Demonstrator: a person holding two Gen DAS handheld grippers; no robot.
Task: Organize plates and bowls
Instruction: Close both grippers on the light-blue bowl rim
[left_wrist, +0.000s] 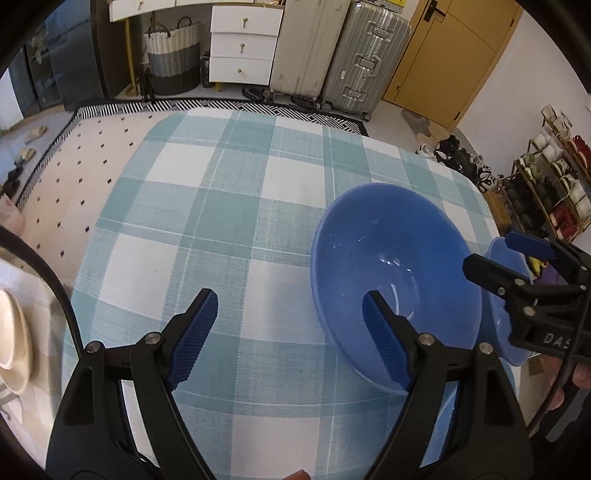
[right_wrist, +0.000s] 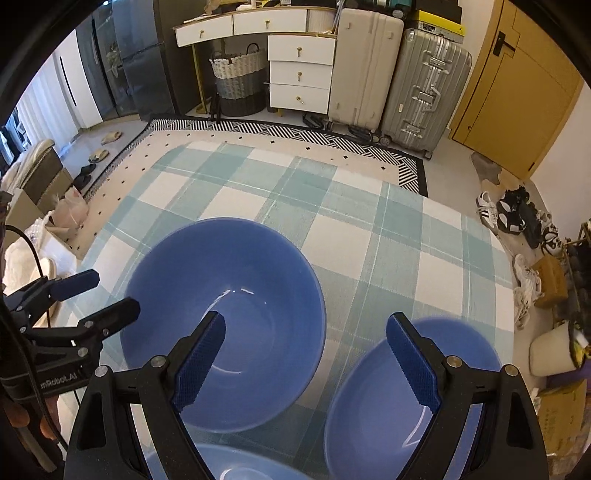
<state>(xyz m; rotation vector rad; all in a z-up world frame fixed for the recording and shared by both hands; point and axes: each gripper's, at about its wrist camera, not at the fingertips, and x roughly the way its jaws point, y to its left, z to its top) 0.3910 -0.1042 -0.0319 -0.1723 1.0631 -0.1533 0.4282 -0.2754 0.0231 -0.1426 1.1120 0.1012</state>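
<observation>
A large blue bowl (left_wrist: 391, 273) (right_wrist: 236, 306) sits upright on the checked tablecloth (left_wrist: 229, 206). A second blue bowl (right_wrist: 399, 398) stands to its right, partly seen in the left wrist view (left_wrist: 513, 332). A third blue dish (right_wrist: 236, 465) shows at the bottom edge of the right wrist view. My left gripper (left_wrist: 290, 332) is open and empty, its right finger over the large bowl's near rim. My right gripper (right_wrist: 306, 354) is open and empty, hovering between the two bowls. Each gripper shows in the other's view: the right gripper (left_wrist: 513, 258) and the left gripper (right_wrist: 92, 291).
A cream plate (left_wrist: 14, 343) lies off the left table edge. Beyond the table are a patterned rug (right_wrist: 332, 147), a white drawer unit (right_wrist: 299, 74), two suitcases (right_wrist: 424, 92), a woven basket (right_wrist: 236, 77) and shoes (right_wrist: 517, 218) on the right.
</observation>
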